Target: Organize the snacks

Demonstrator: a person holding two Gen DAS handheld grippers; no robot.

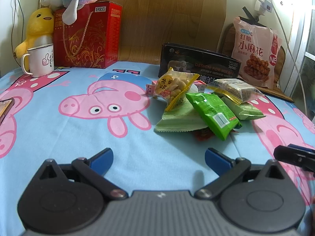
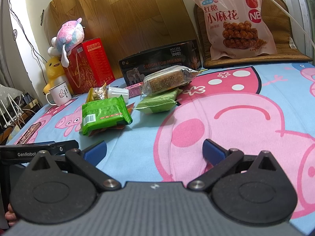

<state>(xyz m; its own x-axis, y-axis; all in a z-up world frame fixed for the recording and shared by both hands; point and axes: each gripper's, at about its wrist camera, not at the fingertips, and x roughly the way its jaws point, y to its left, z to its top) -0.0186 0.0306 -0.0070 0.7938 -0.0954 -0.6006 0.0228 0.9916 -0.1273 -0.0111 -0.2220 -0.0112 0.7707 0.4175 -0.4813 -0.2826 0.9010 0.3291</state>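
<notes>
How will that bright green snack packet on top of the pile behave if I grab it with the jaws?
The green packet looks like a puffy sealed foil wrapper, so it will probably feel light and crinkle or dent under pressure. Its glossy film may be slippery. It rests tilted on other packets, so a push would likely slide it off rather than tip it.

Left claw (image 1: 159,158) low, blue pads spread wide, nothing held. Right claw (image 2: 154,151) alongside, likewise spread and empty. Fingertip (image 2: 9,215) at lower left.
</notes>
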